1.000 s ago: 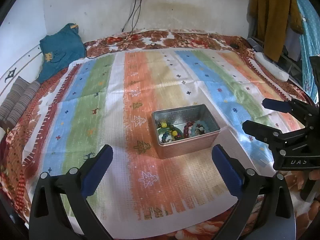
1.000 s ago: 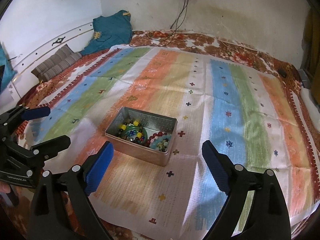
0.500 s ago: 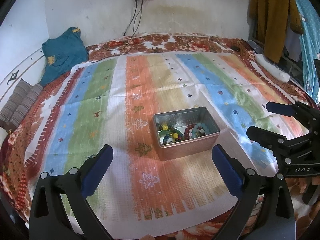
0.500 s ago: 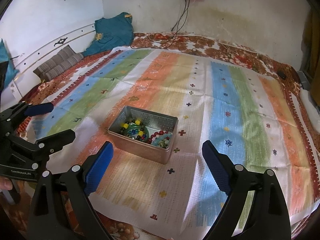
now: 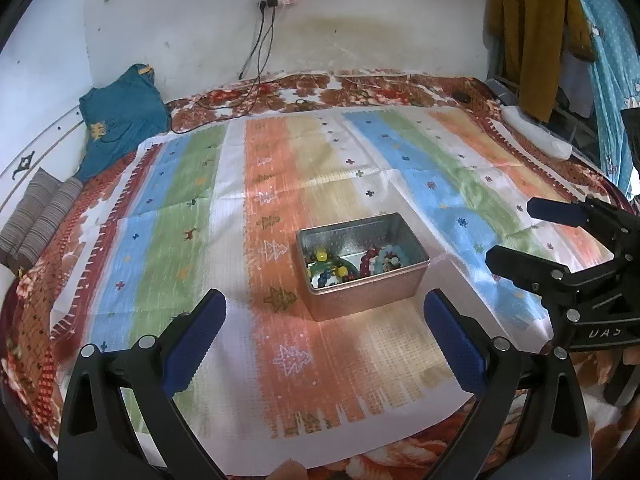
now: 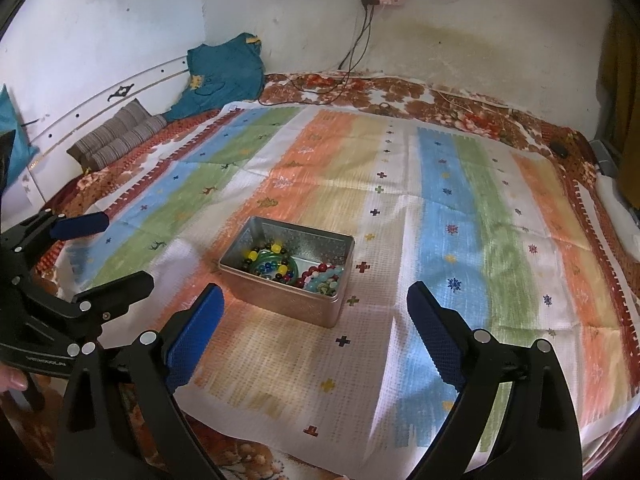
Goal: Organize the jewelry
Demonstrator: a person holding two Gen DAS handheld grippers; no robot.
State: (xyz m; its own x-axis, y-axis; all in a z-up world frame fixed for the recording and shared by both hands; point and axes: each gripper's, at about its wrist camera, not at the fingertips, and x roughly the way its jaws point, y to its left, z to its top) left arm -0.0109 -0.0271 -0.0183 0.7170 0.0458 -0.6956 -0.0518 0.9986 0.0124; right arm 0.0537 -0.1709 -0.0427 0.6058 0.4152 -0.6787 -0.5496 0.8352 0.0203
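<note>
Both grippers hover low over the striped cloth (image 5: pixel 188 208), side by side, jaws spread wide and empty. The metal tin (image 5: pixel 362 268) of beaded bracelets (image 6: pixel 296 268) sits ahead of the left gripper (image 5: pixel 324 332), between its fingers; from the right gripper (image 6: pixel 314 328) it lies ahead, toward the left finger.
</note>
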